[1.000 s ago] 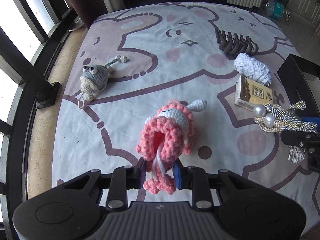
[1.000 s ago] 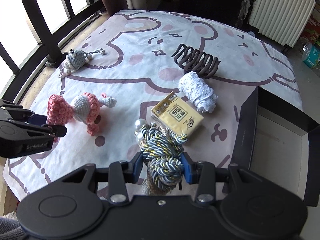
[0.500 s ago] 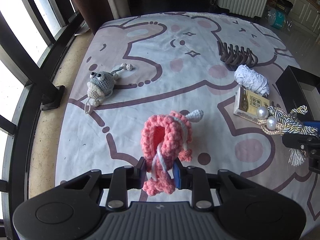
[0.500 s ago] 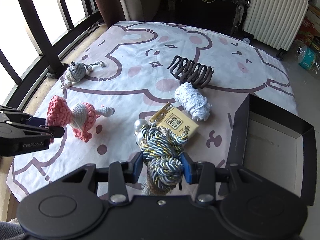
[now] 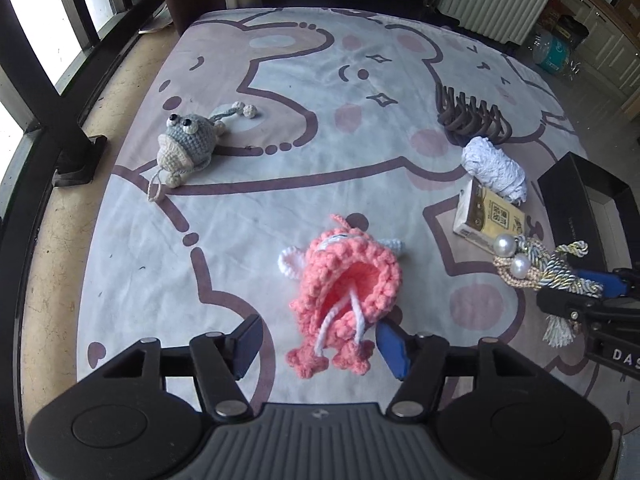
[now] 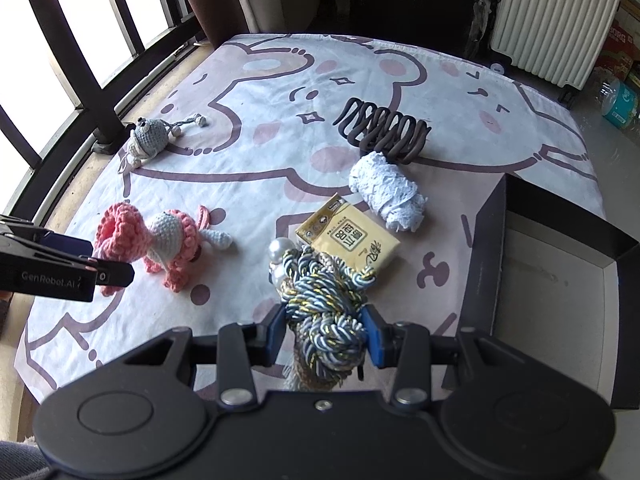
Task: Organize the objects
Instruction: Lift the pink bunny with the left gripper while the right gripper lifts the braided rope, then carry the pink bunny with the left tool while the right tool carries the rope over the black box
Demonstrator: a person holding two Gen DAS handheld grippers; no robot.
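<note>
While the pink crochet doll (image 5: 344, 296) is just released between the opened left claw (image 5: 320, 342), the tasselled cord (image 6: 324, 312) is held in the right claw (image 6: 325, 330); next, carrying it to the black box (image 6: 560, 280) is needed

left gripper (image 5: 320, 346) | black body, ribbed grip, silver screws | fingers (image 5: 394, 350) blue-padded (white "GenRobot.AI" lettering)

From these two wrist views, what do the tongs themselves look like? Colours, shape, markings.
Both are matte black plastic with a ribbed centre panel, round discs at either side and silver screws on the finger linkages. The left tongs and right tongs carry blue pads on black fingers. White lettering "GenRobot.AI" runs along the left one's side. No cables or sleeves show.
</note>
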